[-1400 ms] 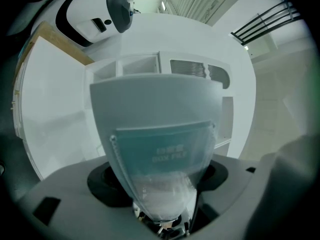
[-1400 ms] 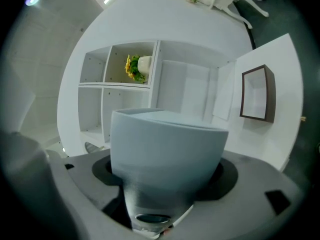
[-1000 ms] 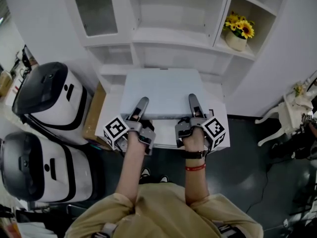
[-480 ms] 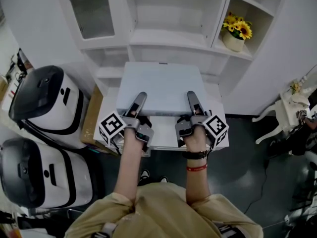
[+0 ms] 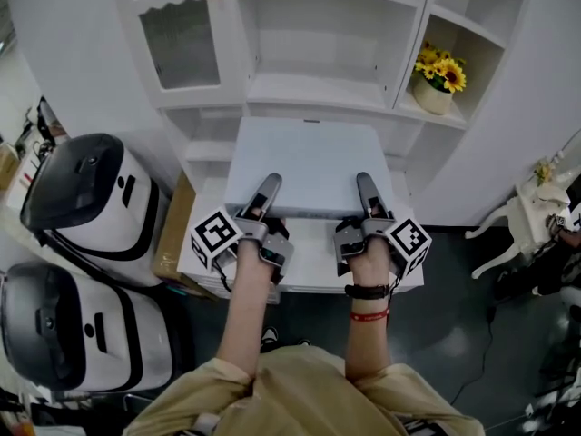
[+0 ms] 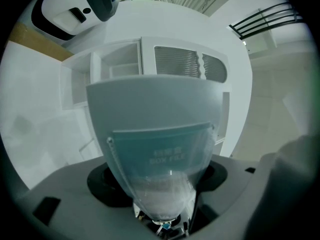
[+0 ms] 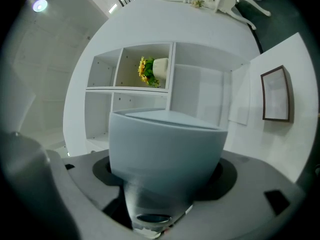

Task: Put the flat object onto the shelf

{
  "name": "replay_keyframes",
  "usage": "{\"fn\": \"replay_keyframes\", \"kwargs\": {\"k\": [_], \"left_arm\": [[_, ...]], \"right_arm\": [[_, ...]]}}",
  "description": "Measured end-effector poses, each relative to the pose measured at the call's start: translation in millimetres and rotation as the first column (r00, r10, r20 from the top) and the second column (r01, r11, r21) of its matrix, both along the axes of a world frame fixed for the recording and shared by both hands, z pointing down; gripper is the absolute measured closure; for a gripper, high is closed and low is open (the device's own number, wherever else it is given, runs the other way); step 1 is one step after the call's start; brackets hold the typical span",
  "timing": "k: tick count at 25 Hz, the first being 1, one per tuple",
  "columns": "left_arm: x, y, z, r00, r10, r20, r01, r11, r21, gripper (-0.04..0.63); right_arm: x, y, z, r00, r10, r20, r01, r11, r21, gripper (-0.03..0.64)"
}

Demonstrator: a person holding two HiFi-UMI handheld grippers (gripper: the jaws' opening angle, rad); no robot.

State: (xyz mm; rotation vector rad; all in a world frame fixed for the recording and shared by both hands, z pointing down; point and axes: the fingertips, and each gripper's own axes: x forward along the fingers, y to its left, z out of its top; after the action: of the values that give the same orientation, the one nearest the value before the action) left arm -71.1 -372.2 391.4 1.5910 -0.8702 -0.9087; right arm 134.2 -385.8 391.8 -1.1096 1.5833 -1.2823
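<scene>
We're facing one white shelf unit (image 5: 318, 89), with two white-and-black machines (image 5: 86, 193) sitting off to our left. Above the one white table (image 5: 313, 254), the one flat box file (image 5: 309, 166) is riding higher than a second ago and nearing the open middle shelf, so we're judging placement is close. Two grippers are clamping its near edge, the left gripper (image 5: 268, 191) and the right gripper (image 5: 368, 189), jaws wide around it. One sunflower pot (image 5: 436, 84) is sitting in the right compartment.
</scene>
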Motion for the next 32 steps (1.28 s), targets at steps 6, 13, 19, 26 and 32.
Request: {"fn": "replay_keyframes", "kwargs": {"k": [6,13,19,26,32], "left_arm": [[2.9,-1.7,-10.8,1.0,0.004,-0.029,-0.003,0.999,0.035,0.267],[3.3,-8.4,-14.4,0.999,0.015,-0.043,-0.013,0.999,0.05,0.268],[4.5,-39.0,-28.4,0.999,0.02,-0.048,-0.018,0.999,0.045,0.268],[3.1,-64.1,-33.0,0.999,0.029,-0.031,-0.027,0.998,0.049,0.268],[9.1,-80.3,-44.3,0.997,0.048,-0.066,-0.044,0.997,0.061,0.268]], "right_arm": [[0.8,-2.0,-9.9,1.0,-0.002,0.008,0.001,0.999,0.035,0.256],[1.4,-7.0,-15.2,1.0,0.018,-0.002,-0.018,0.998,0.057,0.256],[3.9,-34.8,-32.1,0.999,0.037,0.001,-0.037,0.998,0.056,0.256],[4.2,-57.9,-46.5,0.999,0.043,0.001,-0.042,0.996,0.083,0.256],[7.5,-73.8,-53.8,0.998,0.061,0.007,-0.062,0.993,0.098,0.256]]}}
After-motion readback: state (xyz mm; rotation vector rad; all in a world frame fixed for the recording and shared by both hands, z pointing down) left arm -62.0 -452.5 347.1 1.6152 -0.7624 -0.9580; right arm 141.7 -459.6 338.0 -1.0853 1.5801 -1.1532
